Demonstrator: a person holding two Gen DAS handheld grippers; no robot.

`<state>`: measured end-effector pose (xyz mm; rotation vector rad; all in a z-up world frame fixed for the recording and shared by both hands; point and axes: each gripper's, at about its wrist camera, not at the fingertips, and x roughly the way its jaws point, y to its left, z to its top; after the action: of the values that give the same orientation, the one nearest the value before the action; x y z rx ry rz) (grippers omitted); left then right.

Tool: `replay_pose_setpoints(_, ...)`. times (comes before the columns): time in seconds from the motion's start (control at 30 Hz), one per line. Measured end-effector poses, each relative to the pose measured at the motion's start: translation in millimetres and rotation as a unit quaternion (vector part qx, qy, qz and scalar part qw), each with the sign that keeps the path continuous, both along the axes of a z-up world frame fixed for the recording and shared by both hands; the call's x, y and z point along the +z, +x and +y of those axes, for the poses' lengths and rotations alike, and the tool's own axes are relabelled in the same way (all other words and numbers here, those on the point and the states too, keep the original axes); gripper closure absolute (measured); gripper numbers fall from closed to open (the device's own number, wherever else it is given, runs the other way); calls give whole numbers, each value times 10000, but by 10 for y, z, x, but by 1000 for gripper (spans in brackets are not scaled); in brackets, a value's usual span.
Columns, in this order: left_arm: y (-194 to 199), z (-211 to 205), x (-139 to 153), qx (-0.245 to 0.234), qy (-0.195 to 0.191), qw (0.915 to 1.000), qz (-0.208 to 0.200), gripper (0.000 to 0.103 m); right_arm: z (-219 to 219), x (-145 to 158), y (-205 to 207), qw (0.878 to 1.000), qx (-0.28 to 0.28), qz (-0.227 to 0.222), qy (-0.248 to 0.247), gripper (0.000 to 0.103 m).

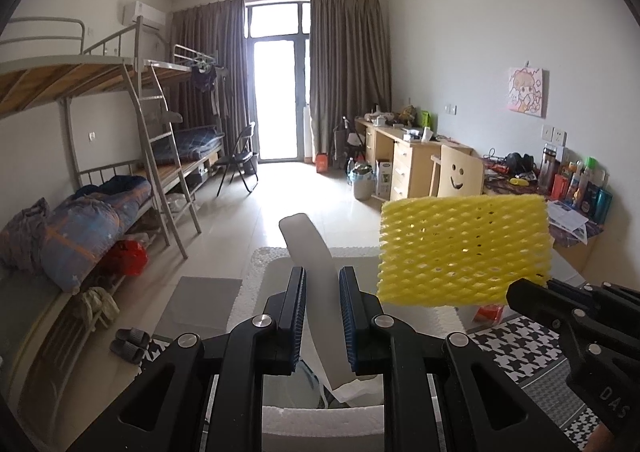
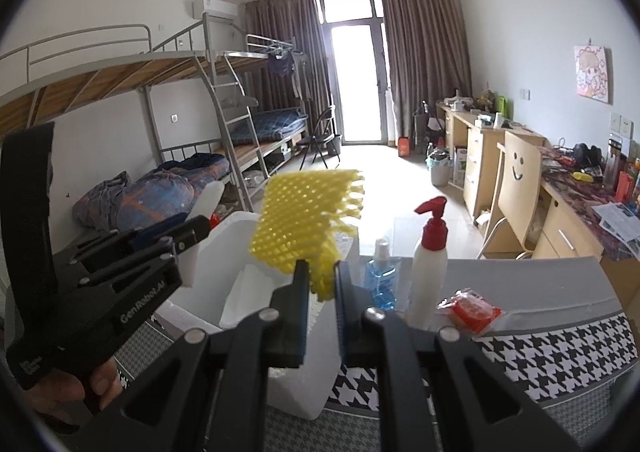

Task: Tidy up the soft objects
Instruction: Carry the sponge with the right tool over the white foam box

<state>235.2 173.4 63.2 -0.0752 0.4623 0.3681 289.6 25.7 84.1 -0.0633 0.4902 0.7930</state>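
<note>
My left gripper (image 1: 322, 272) is shut on a white foam strip (image 1: 304, 240) that sticks up and away between its blue pads. Under it stands an open white styrofoam box (image 1: 256, 292). My right gripper (image 2: 322, 266) is shut on the lower edge of a yellow foam net sleeve (image 2: 300, 220), held up over the box (image 2: 296, 388). In the left wrist view the net (image 1: 464, 248) hangs at the right, with the right gripper (image 1: 520, 288) below its corner. In the right wrist view the left gripper (image 2: 202, 226) shows at the left with the white strip (image 2: 210, 194).
A blue spray bottle (image 2: 382, 276), a white pump bottle with a red head (image 2: 430, 260) and a red packet (image 2: 470, 308) stand right of the box on a houndstooth-covered table (image 2: 540, 364). Bunk beds (image 1: 100, 212) line the left wall, desks and a smiley chair (image 2: 516, 180) the right.
</note>
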Motion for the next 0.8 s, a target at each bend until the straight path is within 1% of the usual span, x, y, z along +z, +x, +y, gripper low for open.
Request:
replay_pose_setpoints(0.13, 67, 63, -54, -25, -100, 9999, 137, 85, 42, -13, 35, 10000, 59, 34, -57, 88)
replay_pose_setpoints(0.33, 98, 124, -122, -163, -237, 9994, 172, 83, 61, -69, 97, 9998, 50, 158, -129, 88)
replay_pose_setpoints(0.43, 122, 140, -188, -255, -302, 9989, 259, 76, 63, -78, 105, 9997, 30, 172, -145, 88)
replay_pose_setpoints(0.5, 118, 148, -195, -266, -239, 9989, 293, 73, 68, -70, 120, 9997, 14, 185, -138, 88)
replay_pose_setpoints(0.53, 107, 148, -187, -207, -184, 9992, 289, 70, 72, -68, 125, 9997, 6, 188, -135, 88)
replay_pose_setpoints(0.57, 92, 154, -179, -161, -163, 9994, 273, 55, 68, -64, 131, 9997, -15, 188, -125, 88)
replay_pose_setpoints(0.6, 66, 170, -161, -141, -175, 9995, 236, 36, 73, -59, 134, 9997, -22, 190, -126, 88)
replay_pose_setpoints(0.67, -8, 190, -121, -60, -182, 9998, 70, 22, 75, -59, 128, 9998, -32, 181, -116, 88)
replay_pose_setpoints(0.77, -44, 209, -88, 2, -193, 9998, 14, 18, 88, -59, 115, 9998, -18, 148, -108, 88)
replay_pose_setpoints(0.8, -61, 213, -84, -1, -198, 9998, 12, 14, 94, -65, 111, 9998, -29, 146, -112, 88)
